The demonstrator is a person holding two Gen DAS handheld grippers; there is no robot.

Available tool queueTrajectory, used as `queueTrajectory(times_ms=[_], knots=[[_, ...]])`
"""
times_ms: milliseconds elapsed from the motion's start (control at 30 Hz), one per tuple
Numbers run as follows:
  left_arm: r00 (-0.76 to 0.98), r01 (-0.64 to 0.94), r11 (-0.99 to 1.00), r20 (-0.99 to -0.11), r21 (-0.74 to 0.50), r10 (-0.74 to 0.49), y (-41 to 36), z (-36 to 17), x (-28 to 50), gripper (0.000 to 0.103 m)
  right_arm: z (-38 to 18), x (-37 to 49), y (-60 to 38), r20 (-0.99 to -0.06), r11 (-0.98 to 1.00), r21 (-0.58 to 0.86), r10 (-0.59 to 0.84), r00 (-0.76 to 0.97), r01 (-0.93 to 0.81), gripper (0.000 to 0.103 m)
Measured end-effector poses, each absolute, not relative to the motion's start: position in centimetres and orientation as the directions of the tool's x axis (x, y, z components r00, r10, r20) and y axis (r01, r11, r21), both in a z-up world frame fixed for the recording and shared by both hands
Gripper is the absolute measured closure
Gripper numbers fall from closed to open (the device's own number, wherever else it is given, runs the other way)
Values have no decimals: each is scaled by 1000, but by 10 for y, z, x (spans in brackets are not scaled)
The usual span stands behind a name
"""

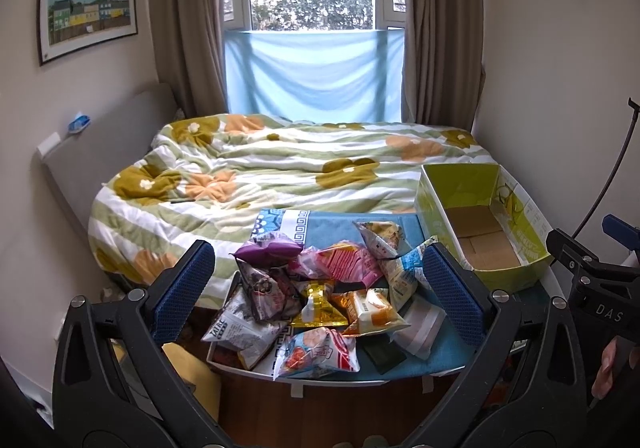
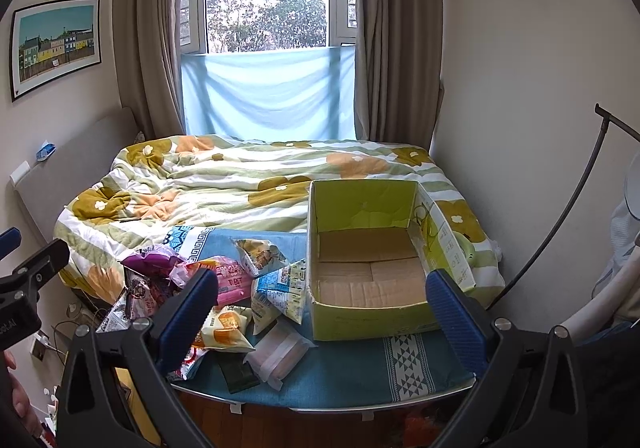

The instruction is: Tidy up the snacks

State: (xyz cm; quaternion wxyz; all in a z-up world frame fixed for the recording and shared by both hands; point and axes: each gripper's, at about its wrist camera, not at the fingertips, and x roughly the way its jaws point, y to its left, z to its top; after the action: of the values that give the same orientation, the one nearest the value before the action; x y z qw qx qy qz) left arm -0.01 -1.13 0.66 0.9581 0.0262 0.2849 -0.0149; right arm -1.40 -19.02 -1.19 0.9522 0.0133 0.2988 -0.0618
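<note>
A heap of snack packets [image 1: 320, 300] lies on a small table under a blue cloth [image 1: 444, 352]. Among them are a purple bag [image 1: 266, 248], a pink pack [image 1: 352, 262] and a yellow packet [image 1: 318, 308]. My left gripper [image 1: 320, 296] hovers open in front of the heap, holding nothing. To the right stands an empty green cardboard box [image 2: 368, 260], open at the top. My right gripper [image 2: 324, 312] is open before the box's near-left corner, empty. The heap [image 2: 224, 288] shows to its left. A clear-wrapped pack [image 2: 278, 356] and a dark flat packet [image 2: 240, 372] lie near the front edge.
Behind the table is a bed with a flowered quilt [image 1: 280, 172]. A window with brown curtains [image 1: 192, 20] and a pale blue sheet [image 1: 316, 72] is at the back. The right gripper's body [image 1: 600, 288] shows at the left view's right edge. A wooden floor [image 2: 304, 428] lies below.
</note>
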Motion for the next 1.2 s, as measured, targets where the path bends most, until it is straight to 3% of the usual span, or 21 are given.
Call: queueTrajectory(times_ms=[700,933,1200], knots=[[827,21,999,-562,30,-1,3,4,5,1,-16,-12,-188,-577,993,0,-95,811,117,0],[749,39,999,-662,13,-20,25,-28,19,1,-42,4,-184,-629,996,46,-27,777,73,0],[600,81,995,-794,-60,-97,34,-113,46,1,-99,35,-160,-711,998,52,19,703,25,0]])
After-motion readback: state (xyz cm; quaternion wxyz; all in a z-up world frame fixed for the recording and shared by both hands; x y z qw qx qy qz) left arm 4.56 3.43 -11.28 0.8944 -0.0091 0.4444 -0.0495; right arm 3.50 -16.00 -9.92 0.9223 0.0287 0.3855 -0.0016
